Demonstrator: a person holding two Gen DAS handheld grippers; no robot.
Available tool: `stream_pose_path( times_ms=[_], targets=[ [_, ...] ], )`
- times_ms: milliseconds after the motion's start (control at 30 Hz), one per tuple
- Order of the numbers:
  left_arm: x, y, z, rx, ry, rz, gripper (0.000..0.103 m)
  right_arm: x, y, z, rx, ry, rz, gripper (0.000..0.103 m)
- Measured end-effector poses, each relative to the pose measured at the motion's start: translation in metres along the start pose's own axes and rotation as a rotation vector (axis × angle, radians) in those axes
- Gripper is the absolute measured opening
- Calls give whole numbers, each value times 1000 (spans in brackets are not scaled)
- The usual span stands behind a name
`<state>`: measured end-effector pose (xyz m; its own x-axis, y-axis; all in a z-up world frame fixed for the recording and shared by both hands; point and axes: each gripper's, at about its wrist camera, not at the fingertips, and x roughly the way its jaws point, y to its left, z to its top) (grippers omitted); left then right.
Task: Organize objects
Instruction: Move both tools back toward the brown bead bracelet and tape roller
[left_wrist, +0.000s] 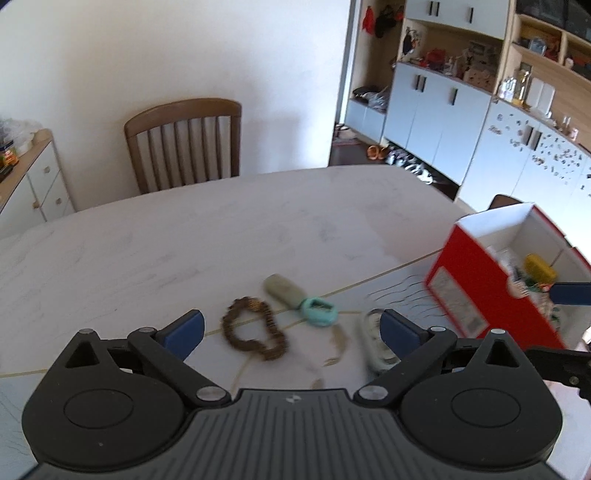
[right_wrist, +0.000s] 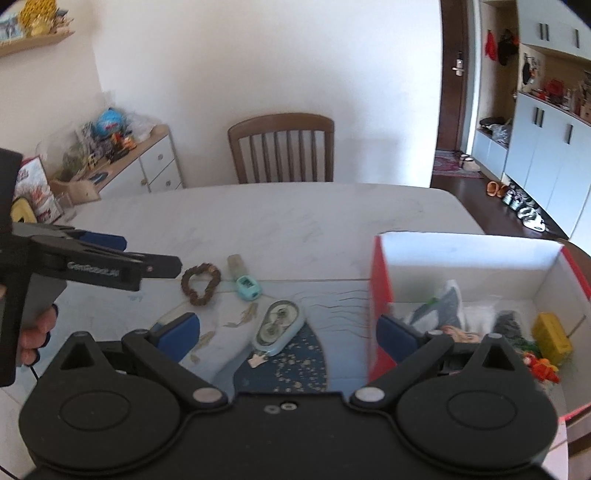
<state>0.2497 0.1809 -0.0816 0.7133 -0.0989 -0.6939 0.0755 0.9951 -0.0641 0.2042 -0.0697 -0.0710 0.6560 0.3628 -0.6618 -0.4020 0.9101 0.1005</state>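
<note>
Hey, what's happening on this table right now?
A person is tidying small items into a red box using two handheld grippers. Both the left gripper and the right gripper are open and empty. A bead bracelet, a teal gadget, a grey-green case and a correction-tape dispenser lie loose on the table. The box already holds several things.

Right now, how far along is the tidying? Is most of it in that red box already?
Partly. The red box already holds several things, among them a yellow block. Nothing is in hand: the left gripper and right gripper are both open and empty. Left on the table: a bead bracelet, a teal gadget, a greenish tube and a tape dispenser.
</note>
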Motion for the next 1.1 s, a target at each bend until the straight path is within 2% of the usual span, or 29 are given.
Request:
stream_pose_path(
  times_ms=[200, 367, 833, 1100],
  targets=[
    [24, 19, -10, -35, 31, 27, 102, 24, 21, -1, -43, 49, 3, 101],
    [47, 26, -12, -67, 55, 64, 102, 49, 35, -2, -77, 88, -27, 100],
    [109, 19, -13, -67, 128, 183, 102, 127, 20, -1, 32, 170, -97, 93],
    [118, 22, -16, -104, 142, 194, 99, 149, 16, -5, 63, 198, -112, 85]
  ],
)
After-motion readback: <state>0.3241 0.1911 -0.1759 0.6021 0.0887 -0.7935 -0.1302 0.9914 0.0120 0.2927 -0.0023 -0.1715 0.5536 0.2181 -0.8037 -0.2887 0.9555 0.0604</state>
